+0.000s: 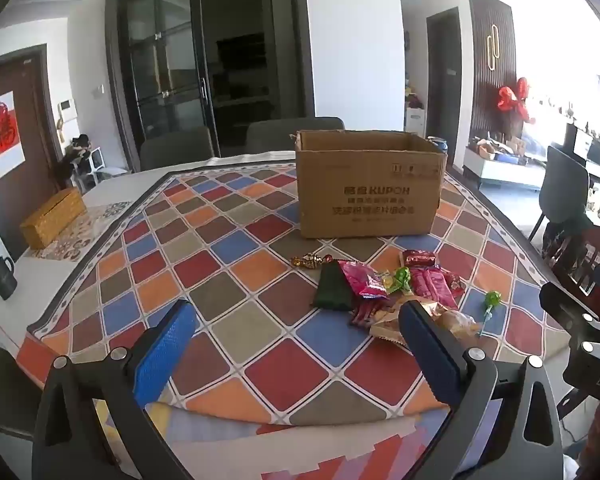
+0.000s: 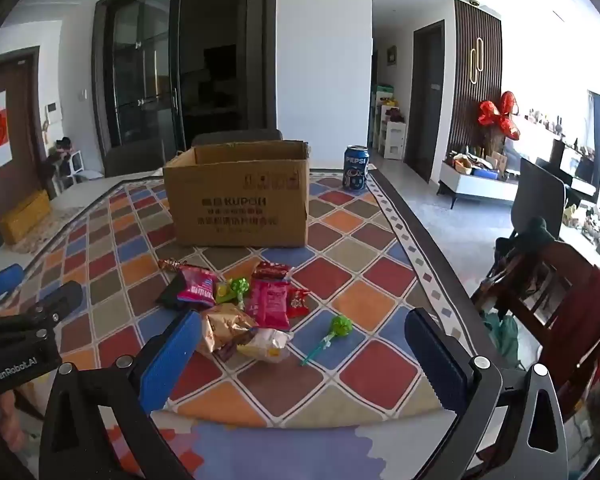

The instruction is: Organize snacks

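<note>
A pile of snacks (image 1: pixel 384 288) (image 2: pixel 244 304) lies on the checkered tablecloth: pink packets, a dark green pouch (image 1: pixel 332 288), crinkled gold bags (image 2: pixel 224 328) and a green lollipop (image 2: pixel 340 326) (image 1: pixel 492 300). Behind the pile stands an open cardboard box (image 1: pixel 368 184) (image 2: pixel 238 192). My left gripper (image 1: pixel 296 324) hovers open near the table's front edge, left of the pile, with nothing between its blue pads. Over the pile's near side my right gripper (image 2: pixel 304 336) stands open, gold bags and lollipop between its spread fingers, untouched.
A blue Pepsi can (image 2: pixel 356 168) stands right of the box. At the far left lie a gold box (image 1: pixel 54 218) and a black mug (image 1: pixel 2 278). A wooden chair (image 2: pixel 560 300) with red cloth stands off the table's right edge.
</note>
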A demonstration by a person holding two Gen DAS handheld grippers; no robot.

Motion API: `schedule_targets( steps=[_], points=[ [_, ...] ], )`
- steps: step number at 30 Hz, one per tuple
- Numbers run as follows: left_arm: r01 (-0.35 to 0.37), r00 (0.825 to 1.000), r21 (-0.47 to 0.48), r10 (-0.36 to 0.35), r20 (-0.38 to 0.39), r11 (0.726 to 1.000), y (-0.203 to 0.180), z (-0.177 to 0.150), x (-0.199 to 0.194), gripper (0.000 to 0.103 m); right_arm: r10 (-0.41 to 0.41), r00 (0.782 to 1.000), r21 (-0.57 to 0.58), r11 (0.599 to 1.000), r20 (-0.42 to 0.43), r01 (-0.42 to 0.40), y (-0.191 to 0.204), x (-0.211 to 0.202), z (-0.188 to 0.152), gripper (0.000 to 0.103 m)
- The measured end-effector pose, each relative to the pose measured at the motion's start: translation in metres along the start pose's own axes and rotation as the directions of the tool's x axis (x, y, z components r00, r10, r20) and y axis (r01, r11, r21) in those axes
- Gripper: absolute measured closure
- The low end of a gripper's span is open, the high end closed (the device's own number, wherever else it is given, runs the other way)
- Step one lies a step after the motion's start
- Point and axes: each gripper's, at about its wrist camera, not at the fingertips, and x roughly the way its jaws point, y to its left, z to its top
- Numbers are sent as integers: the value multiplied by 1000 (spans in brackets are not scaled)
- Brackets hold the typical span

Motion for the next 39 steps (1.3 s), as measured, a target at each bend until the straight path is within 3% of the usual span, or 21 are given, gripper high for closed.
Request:
schedule_targets(
  steps=[8, 39],
  points=[
    [16, 1000, 2, -16, -20, 1000, -3, -2, 2, 0, 13, 1000, 6, 1000, -1, -13, 3, -1, 0, 1],
    [27, 999, -7, -27, 40, 1000, 4, 5, -13, 0, 7, 1000, -8, 1000, 7, -7, 5, -3, 1, 1]
  ],
)
